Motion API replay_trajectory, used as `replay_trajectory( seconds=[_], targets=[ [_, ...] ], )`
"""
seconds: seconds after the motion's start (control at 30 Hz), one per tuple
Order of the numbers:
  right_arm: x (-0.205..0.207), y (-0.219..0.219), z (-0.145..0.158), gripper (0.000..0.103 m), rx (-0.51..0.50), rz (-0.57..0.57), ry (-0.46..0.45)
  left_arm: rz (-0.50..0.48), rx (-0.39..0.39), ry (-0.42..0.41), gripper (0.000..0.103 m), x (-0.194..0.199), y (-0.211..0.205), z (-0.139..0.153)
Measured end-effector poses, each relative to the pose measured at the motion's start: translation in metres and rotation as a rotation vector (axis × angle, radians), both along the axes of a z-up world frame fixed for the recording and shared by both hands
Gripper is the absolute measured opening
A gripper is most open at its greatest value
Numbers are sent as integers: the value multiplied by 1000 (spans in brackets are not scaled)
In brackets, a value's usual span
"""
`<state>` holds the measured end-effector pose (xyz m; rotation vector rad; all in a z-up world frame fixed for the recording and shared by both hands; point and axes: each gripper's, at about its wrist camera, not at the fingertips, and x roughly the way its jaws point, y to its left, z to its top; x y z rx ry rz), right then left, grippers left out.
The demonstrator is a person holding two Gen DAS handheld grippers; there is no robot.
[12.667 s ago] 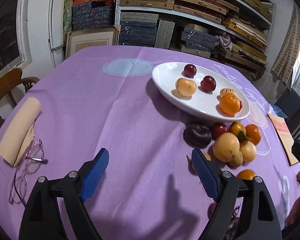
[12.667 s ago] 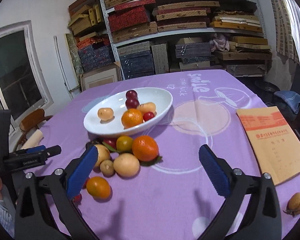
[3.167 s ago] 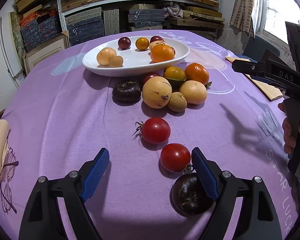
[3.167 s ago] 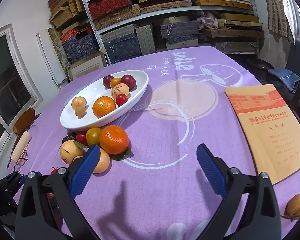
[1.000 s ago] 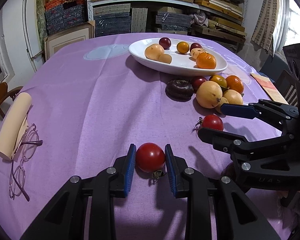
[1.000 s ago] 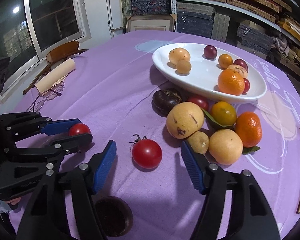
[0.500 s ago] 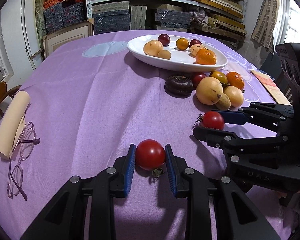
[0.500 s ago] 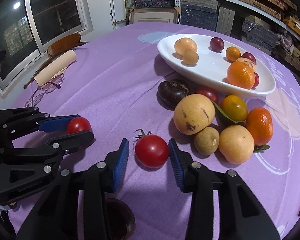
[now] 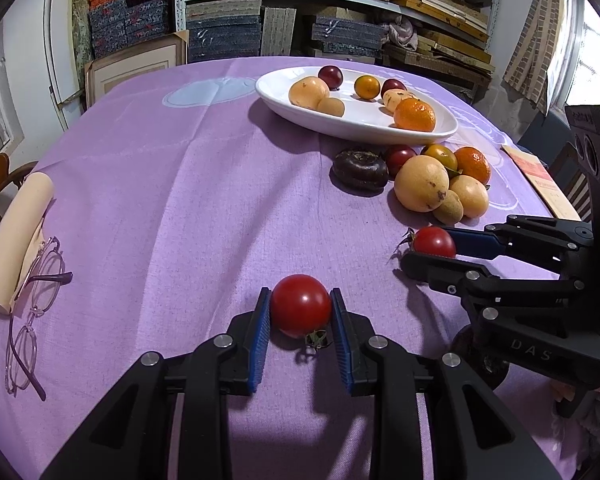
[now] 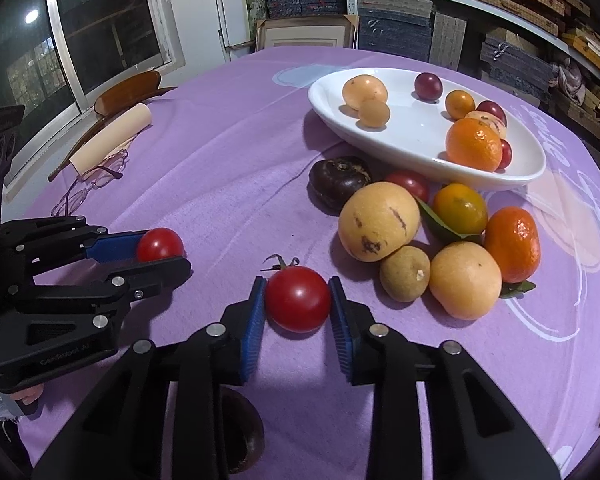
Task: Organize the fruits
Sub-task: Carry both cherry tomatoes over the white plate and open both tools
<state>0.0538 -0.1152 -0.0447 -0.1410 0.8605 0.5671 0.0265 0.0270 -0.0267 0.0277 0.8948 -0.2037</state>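
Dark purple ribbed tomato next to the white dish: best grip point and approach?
Grip the dark purple ribbed tomato across its widest band, low on the sides. It sits squat, stem scar up, so a top pinch would likely slip. Come from the open cloth side: the white oval dish is behind it, and the small red tomato and large yellow round fruit crowd the other side.

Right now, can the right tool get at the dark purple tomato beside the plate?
Probably not yet: the right tool is shut on a red tomato, so it is occupied. The dark purple tomato itself sits exposed on the cloth ahead, with open cloth between.
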Motion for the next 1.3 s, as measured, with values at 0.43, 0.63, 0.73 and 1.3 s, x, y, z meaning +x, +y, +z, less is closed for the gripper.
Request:
replay_trajectory(
  seconds=[0.43,0.63,0.73,1.3],
  targets=[
    [-3,-40,28,31,122,-82,-54,16,7,-44,29,5,-4,10],
    [14,-68,57,31,148,-155,-89,-28,54,-100,29,39,-26,42],
    [39,-75,74,31,123,-190,-107,-32,32,-127,29,68,-37,60],
    [186,-53,65,31,157,-301,-17,-12,-9,-58,29,161,-73,41]
  ],
)
